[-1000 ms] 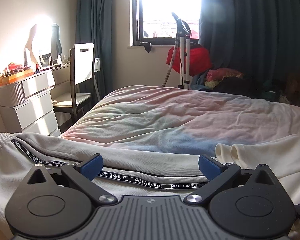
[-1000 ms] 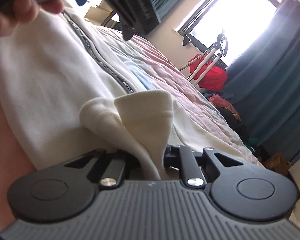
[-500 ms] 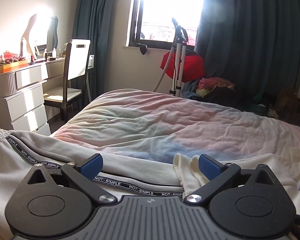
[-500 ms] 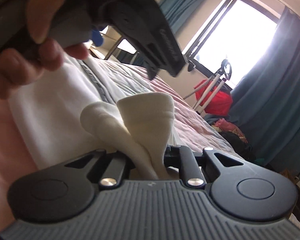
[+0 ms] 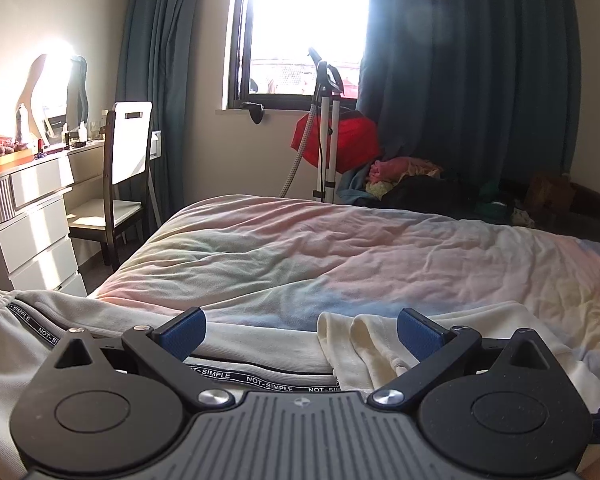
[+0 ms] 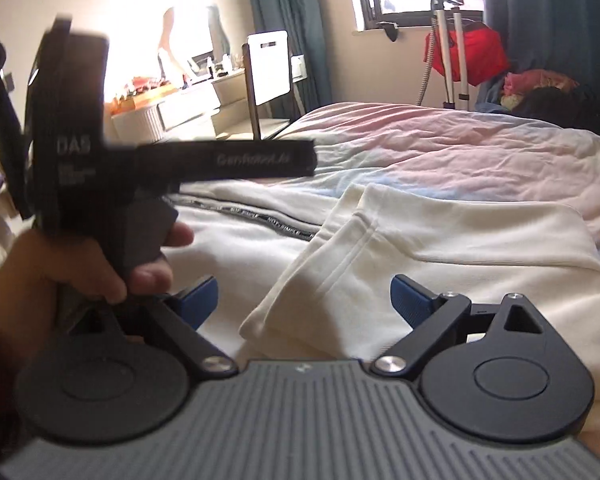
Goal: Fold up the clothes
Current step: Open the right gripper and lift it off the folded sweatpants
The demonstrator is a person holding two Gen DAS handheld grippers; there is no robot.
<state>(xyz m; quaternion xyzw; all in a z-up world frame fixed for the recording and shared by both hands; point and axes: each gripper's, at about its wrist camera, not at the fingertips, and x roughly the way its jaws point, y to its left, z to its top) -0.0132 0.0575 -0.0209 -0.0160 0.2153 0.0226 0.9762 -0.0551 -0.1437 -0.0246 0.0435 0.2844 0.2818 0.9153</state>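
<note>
Opening right tool (image 6: pixel 304 300) — cream trousers (image 6: pixel 440 248) lying between, untouched.

Counted in view: two grippers, left gripper (image 5: pixel 299 334) and right gripper (image 6: pixel 305 299); one cream garment (image 6: pixel 440 240); one bed (image 5: pixel 340 248); one chair (image 5: pixel 126 176); one window (image 5: pixel 304 28); one hand (image 6: pixel 60 276).

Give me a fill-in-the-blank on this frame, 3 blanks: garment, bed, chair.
1. The tape printed NOT-SIMPLE runs along a garment whose cloth is ____ in colour.
2. The cream garment lies on a pastel quilt that covers the ____.
3. The chair by the dresser has a ____ backrest.

Missing words: cream (off-white); bed; white
</note>
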